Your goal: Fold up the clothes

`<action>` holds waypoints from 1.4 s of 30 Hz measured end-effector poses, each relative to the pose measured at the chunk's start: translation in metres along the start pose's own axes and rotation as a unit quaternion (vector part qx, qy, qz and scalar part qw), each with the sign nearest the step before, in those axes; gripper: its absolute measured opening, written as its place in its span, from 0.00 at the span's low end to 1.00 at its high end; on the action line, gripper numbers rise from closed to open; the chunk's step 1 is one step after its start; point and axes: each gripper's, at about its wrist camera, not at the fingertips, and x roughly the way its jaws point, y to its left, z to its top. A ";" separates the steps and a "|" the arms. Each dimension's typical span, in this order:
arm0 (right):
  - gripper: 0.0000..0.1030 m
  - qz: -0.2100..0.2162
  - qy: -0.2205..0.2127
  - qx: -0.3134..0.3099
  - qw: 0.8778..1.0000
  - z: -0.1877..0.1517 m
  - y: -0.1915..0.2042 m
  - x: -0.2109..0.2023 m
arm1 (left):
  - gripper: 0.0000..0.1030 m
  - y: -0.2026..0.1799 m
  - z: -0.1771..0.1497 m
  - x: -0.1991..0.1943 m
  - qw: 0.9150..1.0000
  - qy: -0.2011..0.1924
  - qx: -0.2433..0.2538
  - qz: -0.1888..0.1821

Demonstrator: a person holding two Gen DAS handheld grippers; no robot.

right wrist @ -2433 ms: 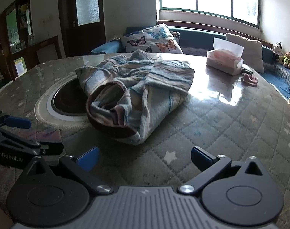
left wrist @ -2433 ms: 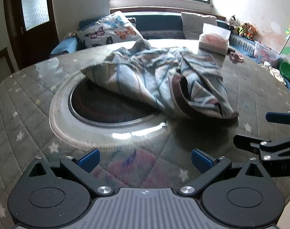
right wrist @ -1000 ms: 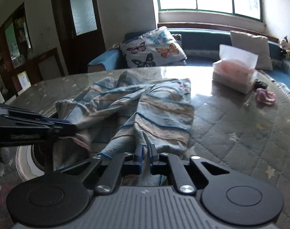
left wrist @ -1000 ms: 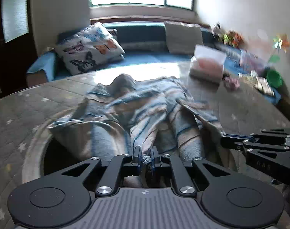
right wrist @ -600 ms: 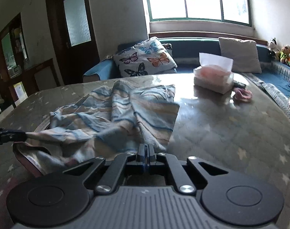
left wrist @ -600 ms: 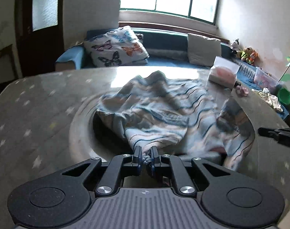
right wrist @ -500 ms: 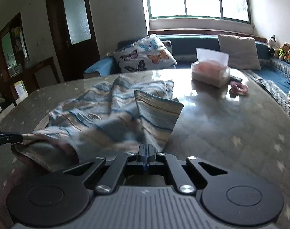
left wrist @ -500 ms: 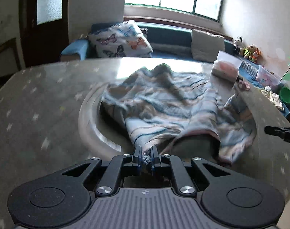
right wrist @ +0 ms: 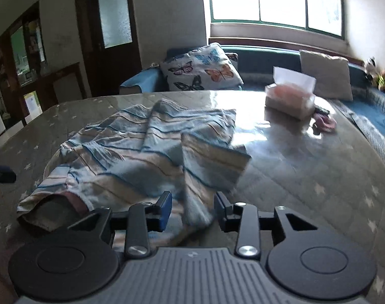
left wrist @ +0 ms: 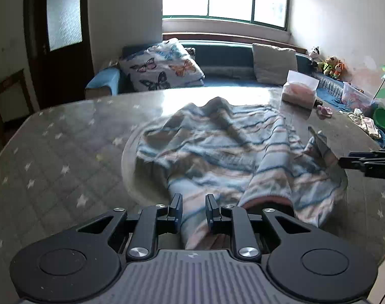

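Observation:
A blue and beige striped garment [left wrist: 217, 149] lies spread and rumpled on the star-quilted table [left wrist: 53, 157]; it also shows in the right wrist view [right wrist: 141, 149]. My left gripper [left wrist: 193, 211] stands partly open at its near hem, cloth lying loose between the fingers. My right gripper [right wrist: 193, 209] is open over the other near corner, a fold of cloth between its fingers, not pinched. The right gripper's tip shows at the right edge of the left wrist view [left wrist: 365, 162].
A tissue box [right wrist: 290, 98] and a small pink item [right wrist: 325, 122] sit at the table's far right. A round inset [left wrist: 129, 167] lies partly under the garment. A sofa with a butterfly pillow [left wrist: 162, 68] stands behind the table.
Both grippers were shut on the garment's edge and pulled it out flatter toward me. Now both have opened and let the cloth go.

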 end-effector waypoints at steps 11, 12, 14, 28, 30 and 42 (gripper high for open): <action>0.45 -0.038 0.024 0.008 0.999 0.005 -0.010 0.051 | 0.22 -0.036 0.020 0.081 0.998 0.032 0.049 -0.023; 0.45 -0.043 0.024 0.015 0.999 0.003 -0.014 0.050 | 0.24 -0.038 0.019 0.086 0.998 0.036 0.053 -0.023; 0.44 -0.050 0.024 0.026 0.998 0.001 -0.022 0.047 | 0.25 -0.042 0.017 0.091 0.997 0.042 0.058 -0.030; 0.39 -0.054 0.033 0.107 0.992 -0.029 -0.060 0.031 | 0.39 -0.061 0.012 0.114 0.993 0.056 0.092 -0.058; 0.38 -0.055 0.030 0.110 0.992 -0.028 -0.062 0.032 | 0.38 -0.062 0.014 0.119 0.992 0.058 0.091 -0.057; 0.05 -0.060 0.019 0.116 0.991 -0.025 -0.067 0.034 | 0.04 -0.029 0.019 0.110 0.999 0.027 0.036 -0.010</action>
